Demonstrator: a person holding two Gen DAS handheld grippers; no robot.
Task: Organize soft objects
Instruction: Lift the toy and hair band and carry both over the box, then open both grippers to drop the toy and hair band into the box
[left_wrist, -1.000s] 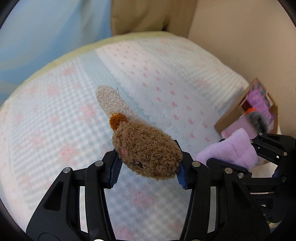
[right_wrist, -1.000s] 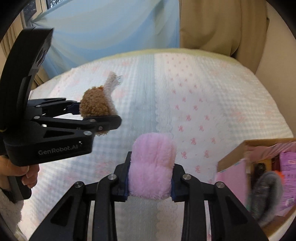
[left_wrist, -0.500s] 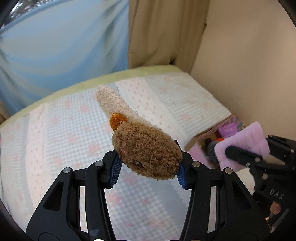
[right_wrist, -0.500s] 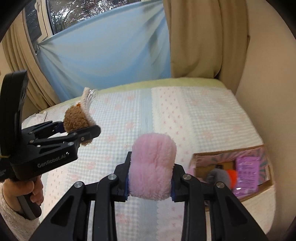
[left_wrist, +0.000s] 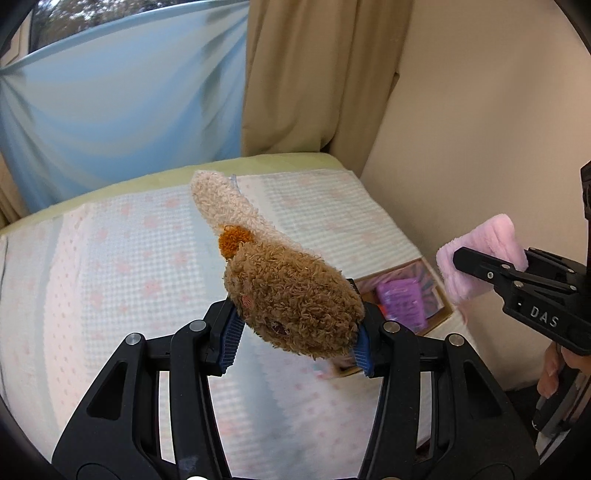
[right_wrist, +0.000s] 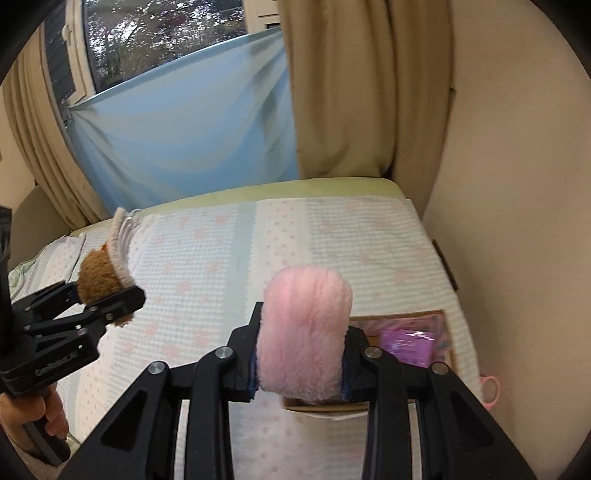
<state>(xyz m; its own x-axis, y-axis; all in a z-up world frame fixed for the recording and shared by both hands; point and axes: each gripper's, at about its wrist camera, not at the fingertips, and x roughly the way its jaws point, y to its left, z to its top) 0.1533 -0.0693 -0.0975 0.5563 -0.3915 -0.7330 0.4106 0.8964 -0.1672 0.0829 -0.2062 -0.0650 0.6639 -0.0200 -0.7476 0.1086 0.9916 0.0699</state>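
Note:
My left gripper (left_wrist: 295, 339) is shut on a brown plush toy (left_wrist: 291, 299) with a cream tail, held high above the bed; it also shows at the left of the right wrist view (right_wrist: 98, 282). My right gripper (right_wrist: 301, 365) is shut on a pink fluffy roll (right_wrist: 304, 328), held above the bed; it shows at the right of the left wrist view (left_wrist: 480, 254). A cardboard box (right_wrist: 448, 334) with a purple packet (right_wrist: 406, 343) inside sits on the bed's right side, below and beyond the pink roll; it also shows in the left wrist view (left_wrist: 439, 295).
The bed (right_wrist: 229, 258) has a pale checked blanket with pink prints. A beige wall (right_wrist: 517, 184) stands right of the bed. A blue sheet (right_wrist: 184, 129) and tan curtains (right_wrist: 351, 92) hang behind. A pink ring (right_wrist: 489, 391) lies beside the box.
Both grippers have risen well above the bed with their toys still held. The box now looks smaller and lower in both views.

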